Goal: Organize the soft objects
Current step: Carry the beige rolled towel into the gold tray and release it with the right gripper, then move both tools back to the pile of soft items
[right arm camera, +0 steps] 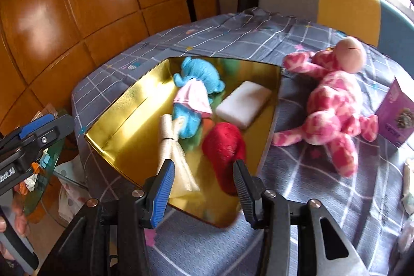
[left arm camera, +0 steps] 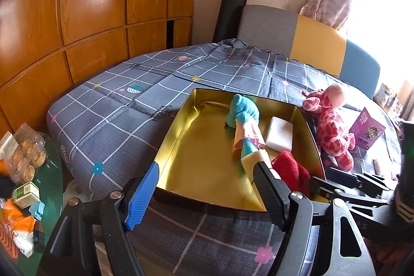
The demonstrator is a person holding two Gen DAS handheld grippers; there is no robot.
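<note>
a gold tin box sits open on a bed covered with a grey checked sheet, and most of the soft things lie inside it. the blue plush toy with a pink skirt lies lengthwise in the middle of the box, a white sponge block lies just beside it toward the right wall, and a red fuzzy piece sits in the near right corner. a pale yellow strip lies along the toy's lower end, reaching toward the near wall of the box. the pink giraffe plush lies on the sheet outside the box, just beside its right wall, with a purple card box past it on the far right. the left claw is spread wide apart over the near left part of the box, its blue-padded finger at the box's left rim and its black finger near the yellow strip, with nothing gripped. the right claw hangs over the near edge of the box with its fingers parted and holding nothing, the red piece showing just ahead of its black finger. a green glass side surface at the left carries a clear pack of pastries and small packets.
</note>
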